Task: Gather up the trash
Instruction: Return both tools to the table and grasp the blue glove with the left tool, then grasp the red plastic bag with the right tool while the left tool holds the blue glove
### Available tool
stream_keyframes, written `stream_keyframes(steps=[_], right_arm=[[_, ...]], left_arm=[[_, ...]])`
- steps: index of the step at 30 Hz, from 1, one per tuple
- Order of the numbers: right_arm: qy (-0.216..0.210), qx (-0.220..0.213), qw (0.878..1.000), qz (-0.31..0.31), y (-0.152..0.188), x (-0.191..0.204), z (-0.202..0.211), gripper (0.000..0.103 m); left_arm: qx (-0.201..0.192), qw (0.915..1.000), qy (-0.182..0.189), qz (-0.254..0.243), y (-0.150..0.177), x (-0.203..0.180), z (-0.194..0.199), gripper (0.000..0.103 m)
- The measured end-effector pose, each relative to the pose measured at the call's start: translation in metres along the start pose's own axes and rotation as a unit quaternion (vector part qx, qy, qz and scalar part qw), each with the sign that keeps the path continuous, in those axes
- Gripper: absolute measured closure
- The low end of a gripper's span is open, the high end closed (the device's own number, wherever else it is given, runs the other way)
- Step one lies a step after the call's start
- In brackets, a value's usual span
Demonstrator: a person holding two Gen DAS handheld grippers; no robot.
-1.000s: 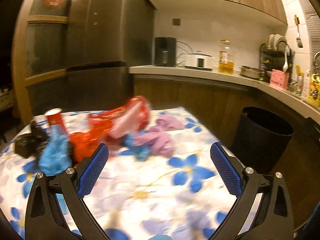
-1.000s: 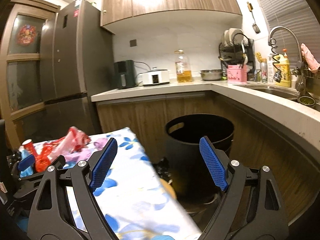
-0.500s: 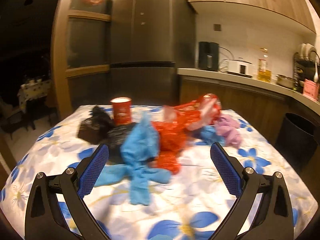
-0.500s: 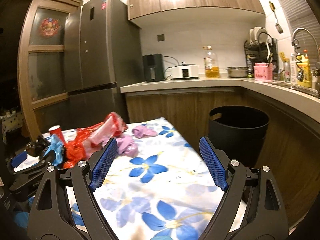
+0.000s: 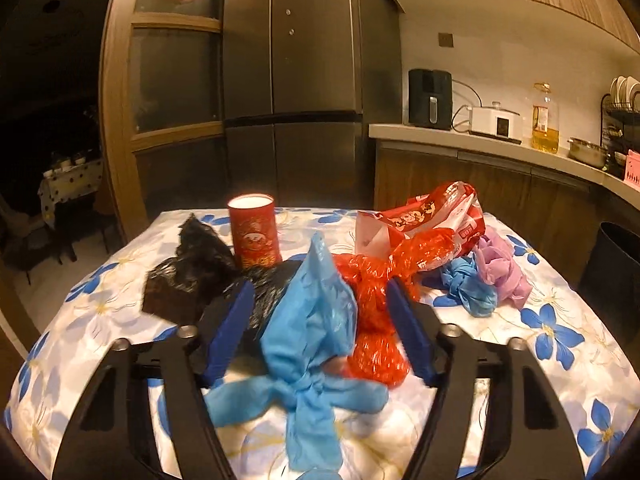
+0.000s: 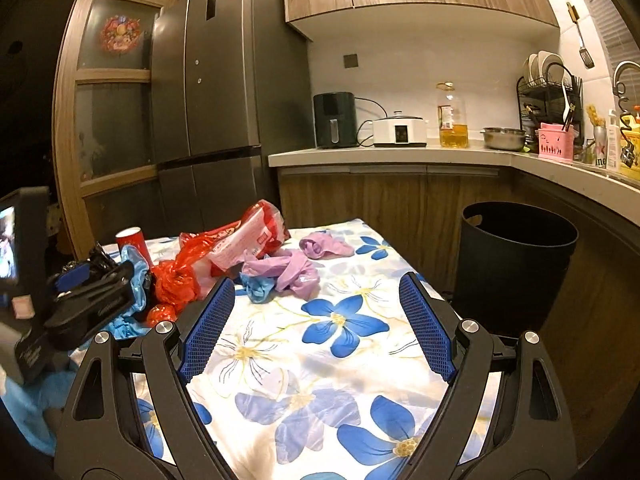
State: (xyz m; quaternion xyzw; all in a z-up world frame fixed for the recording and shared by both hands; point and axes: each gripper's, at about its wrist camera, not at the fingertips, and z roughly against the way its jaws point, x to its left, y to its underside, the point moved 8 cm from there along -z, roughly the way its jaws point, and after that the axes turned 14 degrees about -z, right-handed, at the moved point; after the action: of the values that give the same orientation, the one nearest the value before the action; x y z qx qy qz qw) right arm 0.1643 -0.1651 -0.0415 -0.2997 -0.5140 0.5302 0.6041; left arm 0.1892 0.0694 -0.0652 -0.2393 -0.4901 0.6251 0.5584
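Trash lies heaped on a table under a flowered cloth (image 6: pixel 280 364): a blue plastic bag (image 5: pixel 312 320), a knotted red bag (image 5: pixel 376 280), a red snack packet (image 5: pixel 432 212), a black bag (image 5: pixel 192 276), a red paper cup (image 5: pixel 254 230), a small blue bag (image 5: pixel 468 284) and purple bags (image 5: pixel 504 268). My left gripper (image 5: pixel 320 332) straddles the blue bag and its jaws are closing. The pads stand just clear of the bag on both sides. My right gripper (image 6: pixel 316 324) hangs open over bare cloth, short of the purple bags (image 6: pixel 292 268), with nothing between its fingers.
A black trash bin (image 6: pixel 516 264) stands on the floor right of the table, against the wooden counter (image 6: pixel 400 156). A tall fridge (image 6: pixel 224 80) rises behind the table. The counter carries an air fryer, a cooker, an oil bottle and a dish rack.
My left gripper came forward to the pile and its jaws narrowed around the blue bag. The right gripper swung left from the bin to over the table, still wide.
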Motion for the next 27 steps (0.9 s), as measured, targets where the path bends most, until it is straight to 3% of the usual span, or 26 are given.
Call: stream_keyframes(steps=[2,4,6,15,27], right_arm=[[0.003,0.001,1.000,-0.001,0.000,-0.003,-0.003,0.020],[0.006,0.002,1.000,-0.003,0.000,-0.005,-0.005,0.020],[0.008,0.007,1.000,-0.004,0.002,-0.005,-0.010,0.020],[-0.015,0.028,0.999,0.020,0.017,0.020,-0.026,0.020],[-0.096,0.074,0.992,0.046,0.046,0.103,-0.081,0.023]], left_arm=[[0.014,0.9999,0.009,0.003,0.000,-0.001,-0.008,0.063],[0.026,0.9995,0.016,0.003,0.002,-0.003,-0.014,0.089],[0.035,0.9991,0.025,0.005,0.006,-0.004,-0.018,0.101],[0.008,0.9979,0.041,0.049,0.010,0.016,0.016,0.103],[-0.008,0.9979,-0.002,0.065,0.020,0.062,0.048,0.103]])
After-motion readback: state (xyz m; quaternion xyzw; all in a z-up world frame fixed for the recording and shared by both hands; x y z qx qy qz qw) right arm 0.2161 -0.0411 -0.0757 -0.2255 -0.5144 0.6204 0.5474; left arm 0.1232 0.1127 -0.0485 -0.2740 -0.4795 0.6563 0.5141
